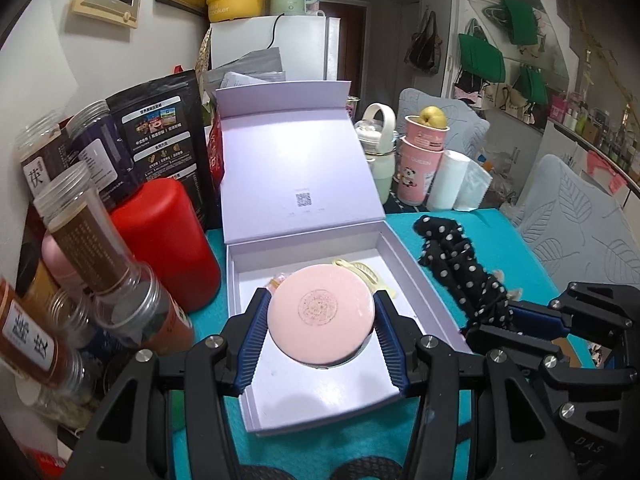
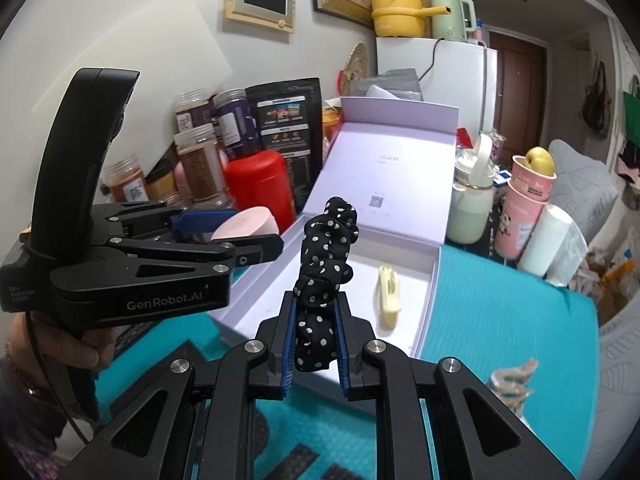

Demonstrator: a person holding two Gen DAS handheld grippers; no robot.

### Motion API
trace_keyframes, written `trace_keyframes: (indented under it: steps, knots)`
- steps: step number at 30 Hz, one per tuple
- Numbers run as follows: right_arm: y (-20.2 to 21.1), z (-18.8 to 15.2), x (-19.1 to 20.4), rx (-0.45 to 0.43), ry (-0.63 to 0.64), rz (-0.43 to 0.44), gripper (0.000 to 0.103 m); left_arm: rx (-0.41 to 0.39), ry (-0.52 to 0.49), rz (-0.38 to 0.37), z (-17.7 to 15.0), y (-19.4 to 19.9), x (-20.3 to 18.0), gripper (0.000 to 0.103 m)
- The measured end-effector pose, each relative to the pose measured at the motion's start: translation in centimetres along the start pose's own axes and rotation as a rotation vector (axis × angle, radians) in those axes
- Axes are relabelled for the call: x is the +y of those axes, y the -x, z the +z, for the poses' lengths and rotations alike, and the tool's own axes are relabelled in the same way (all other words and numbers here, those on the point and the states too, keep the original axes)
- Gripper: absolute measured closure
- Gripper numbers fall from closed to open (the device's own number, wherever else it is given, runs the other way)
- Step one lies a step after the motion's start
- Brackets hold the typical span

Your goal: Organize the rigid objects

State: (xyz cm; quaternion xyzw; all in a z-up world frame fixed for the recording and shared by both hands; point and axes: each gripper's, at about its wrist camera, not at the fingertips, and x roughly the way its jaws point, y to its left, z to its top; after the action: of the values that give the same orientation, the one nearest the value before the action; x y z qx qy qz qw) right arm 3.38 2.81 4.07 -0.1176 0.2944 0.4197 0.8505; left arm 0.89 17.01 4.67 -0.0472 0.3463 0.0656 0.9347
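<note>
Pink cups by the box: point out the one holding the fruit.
It is the top pink cup of the stack, with a yellow-green fruit sitting in its mouth. The lower cup underneath shows a panda picture and holds only the upper cup.

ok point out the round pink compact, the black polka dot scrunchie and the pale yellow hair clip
round pink compact (image 1: 321, 312), left wrist view, centre of its lid
black polka dot scrunchie (image 2: 326, 276), right wrist view, middle folds above the fingers
pale yellow hair clip (image 2: 389, 294), right wrist view, mid-body
</note>
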Motion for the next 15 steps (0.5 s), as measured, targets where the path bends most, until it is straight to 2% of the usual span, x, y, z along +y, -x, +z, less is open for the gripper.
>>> trace_keyframes:
  steps: [15]
  knots:
    - [-4.6, 1.8, -4.0, 0.032, 0.001, -0.047, 0.086, 0.069, 0.020, 0.010, 2.6, -6.2, 2.5, 0.052]
